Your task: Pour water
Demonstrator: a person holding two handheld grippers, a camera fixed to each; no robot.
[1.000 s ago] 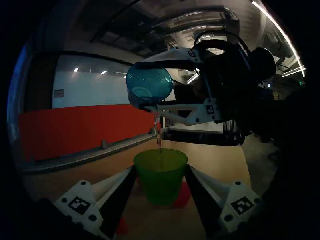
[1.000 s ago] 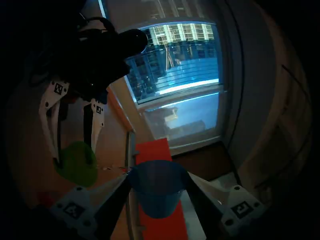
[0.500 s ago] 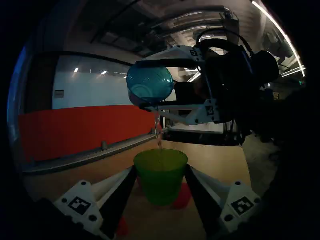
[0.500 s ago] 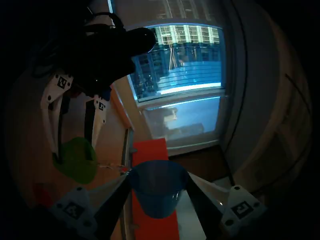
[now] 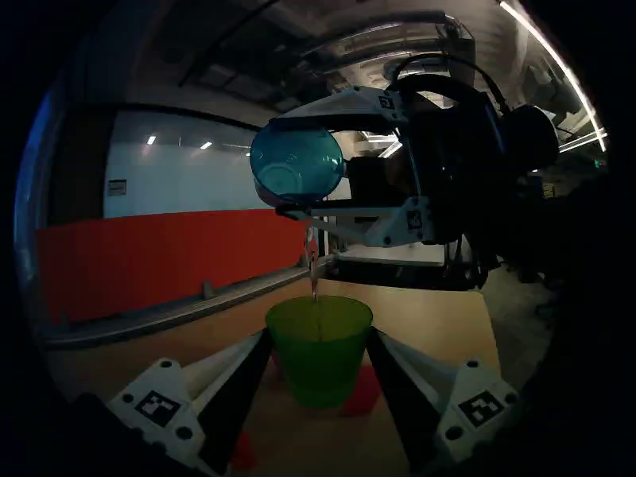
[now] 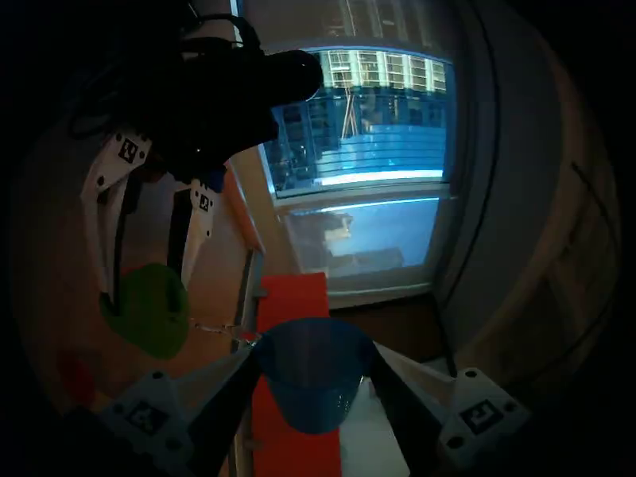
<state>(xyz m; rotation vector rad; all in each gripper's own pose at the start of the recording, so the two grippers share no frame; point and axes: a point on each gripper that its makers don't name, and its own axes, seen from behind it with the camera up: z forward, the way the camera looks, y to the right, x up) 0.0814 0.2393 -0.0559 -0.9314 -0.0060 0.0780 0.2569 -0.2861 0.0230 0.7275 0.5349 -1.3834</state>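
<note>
In the left gripper view my left gripper (image 5: 319, 362) is shut on a green cup (image 5: 319, 347), upright just above the wooden table (image 5: 429, 314). Above it the right gripper (image 5: 314, 167) holds a blue cup (image 5: 296, 164) tipped on its side, mouth toward the camera. A thin stream of water (image 5: 312, 266) falls from its rim into the green cup. In the right gripper view my right gripper (image 6: 313, 381) is shut on the blue cup (image 6: 313, 380); the green cup (image 6: 148, 310) sits at the left between the left gripper's white fingers (image 6: 103, 230), with water (image 6: 215, 327) running across to it.
A red wall panel (image 5: 151, 254) and a metal rail (image 5: 175, 306) run behind the table. Red pieces (image 5: 362, 389) lie on the table under the green cup. A large window (image 6: 374, 167) and a red panel (image 6: 290, 298) stand beyond the blue cup.
The blue cup has tipped a little further, its mouth turning more toward the left camera. The stream keeps falling into the green cup, which stays put.
</note>
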